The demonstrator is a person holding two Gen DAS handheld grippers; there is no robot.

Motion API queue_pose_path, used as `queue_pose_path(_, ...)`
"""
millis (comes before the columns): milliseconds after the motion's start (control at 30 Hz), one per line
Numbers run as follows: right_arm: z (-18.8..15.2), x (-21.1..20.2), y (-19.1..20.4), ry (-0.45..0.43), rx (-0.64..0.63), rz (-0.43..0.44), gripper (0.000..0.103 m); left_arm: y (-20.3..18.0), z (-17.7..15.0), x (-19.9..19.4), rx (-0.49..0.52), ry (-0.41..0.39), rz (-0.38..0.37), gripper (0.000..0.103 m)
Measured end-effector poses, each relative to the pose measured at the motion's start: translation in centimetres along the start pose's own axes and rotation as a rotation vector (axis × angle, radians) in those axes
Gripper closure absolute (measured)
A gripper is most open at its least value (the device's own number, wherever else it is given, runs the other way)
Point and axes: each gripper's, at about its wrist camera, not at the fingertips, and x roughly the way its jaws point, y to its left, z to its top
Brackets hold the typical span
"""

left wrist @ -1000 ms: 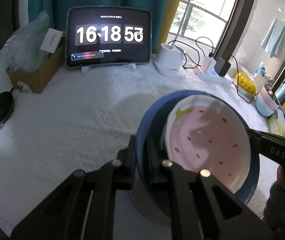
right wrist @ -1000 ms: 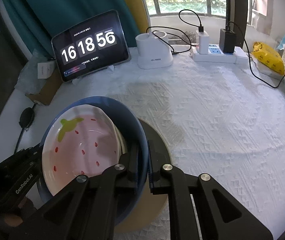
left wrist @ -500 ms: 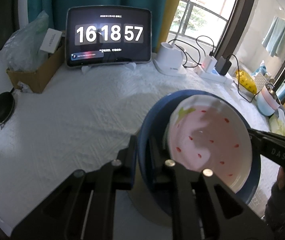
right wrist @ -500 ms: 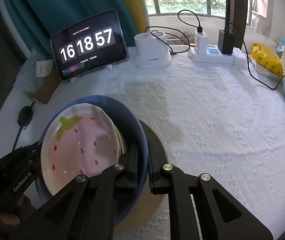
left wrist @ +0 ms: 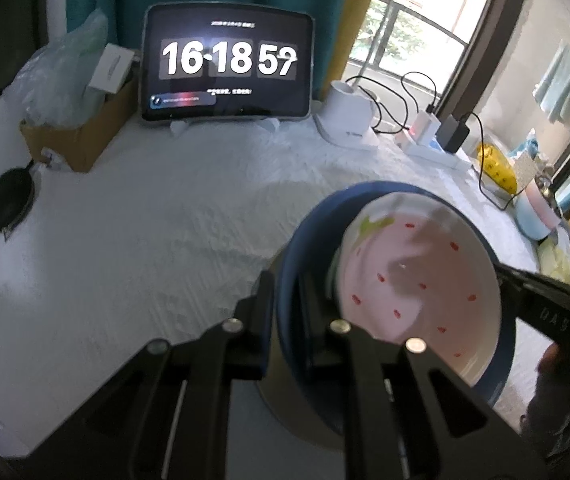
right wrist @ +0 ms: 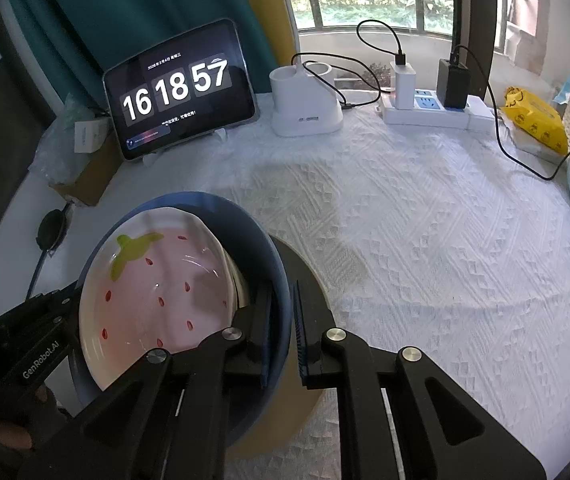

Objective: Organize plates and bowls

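Beyond the blue bowl [right wrist: 277, 280] rim, bare tablecloth [right wrist: 425, 260].

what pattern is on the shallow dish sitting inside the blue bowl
Pale pink strawberry dish with red seed marks and a green leaf near its rim; clearest in the right wrist view.

- The right gripper [right wrist: 284, 322] straddles the near rim of a blue bowl [right wrist: 261, 240], one of its fingers [right wrist: 263, 332] inside the wall and the other outside; its jaws have just been opening slightly, with the rim between them.
- A pink strawberry-patterned dish [right wrist: 153, 288] sits tilted inside the blue bowl.
- The blue bowl rests on a round tan plate [right wrist: 305, 280] near the counter's [right wrist: 425, 240] front-left edge.
- The left gripper [right wrist: 45, 332] reaches in at the bowl's far left side.
- Along the counter's back edge stand a tablet clock [right wrist: 179, 90], a white holder [right wrist: 305, 100] and a power strip [right wrist: 433, 110].
- A yellow packet [right wrist: 535, 124] lies near the back-right corner.
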Motion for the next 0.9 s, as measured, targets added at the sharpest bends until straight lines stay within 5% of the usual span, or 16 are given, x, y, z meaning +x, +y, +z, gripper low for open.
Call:
queue_pose_path(400,-0.26,-0.09,-0.44,-0.011,0.004,-0.015,0.069,0.35,-0.01,-0.26,-0.049,0.014,-0.01,0.09)
queue_pose_path(900,-0.38,-0.3,-0.81,0.011,0.016,-0.005,0.064,0.45,0.4,-0.66,0.026,0.07,-0.029,0.089)
